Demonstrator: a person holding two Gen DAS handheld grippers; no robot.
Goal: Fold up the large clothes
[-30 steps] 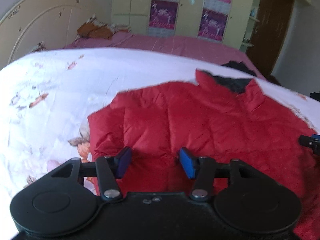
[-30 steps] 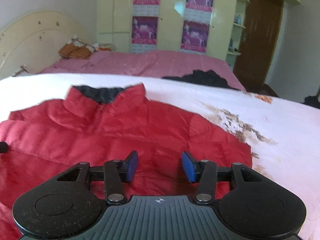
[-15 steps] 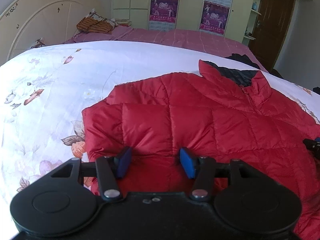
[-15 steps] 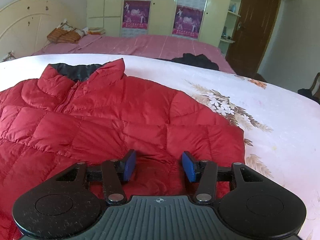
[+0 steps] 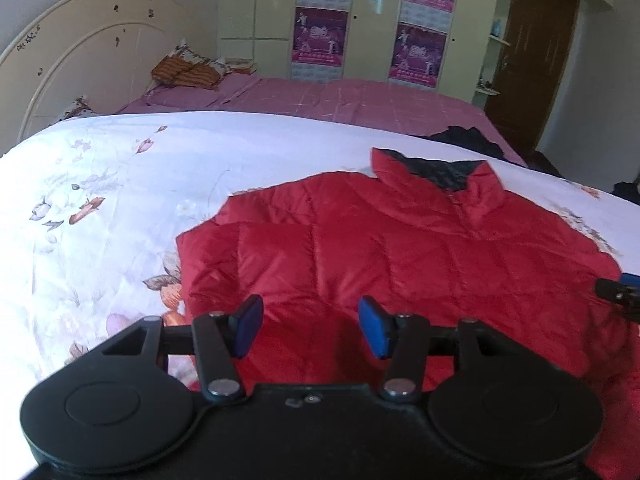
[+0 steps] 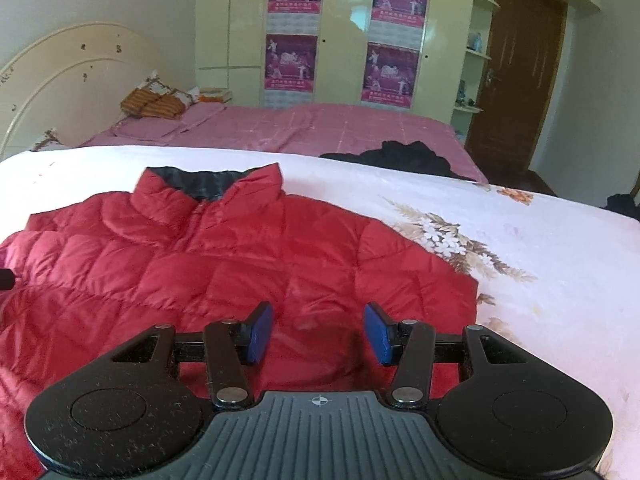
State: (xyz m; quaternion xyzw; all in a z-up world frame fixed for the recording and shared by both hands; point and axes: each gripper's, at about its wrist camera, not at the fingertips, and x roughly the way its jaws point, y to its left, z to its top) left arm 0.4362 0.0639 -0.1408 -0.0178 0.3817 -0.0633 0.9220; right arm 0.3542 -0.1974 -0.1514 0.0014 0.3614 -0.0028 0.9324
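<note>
Jacket (image 5: 400, 248), red quilted, flat on floral sheet (image 5: 100, 184), dark collar lining

Red jacket (image 5: 400, 256) on floral bedspread (image 5: 120, 200)

Red jacket (image 5: 400, 256): lower hem hidden behind gripper bodies; left view's right edge crops the right gripper (image 5: 624, 292).

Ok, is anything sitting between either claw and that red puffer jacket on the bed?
Nothing visible. The left claw and right claw are both open just over the red quilted puffer jacket, which lies flat on the white floral bedspread. The black garment lies well beyond the collar.
</note>
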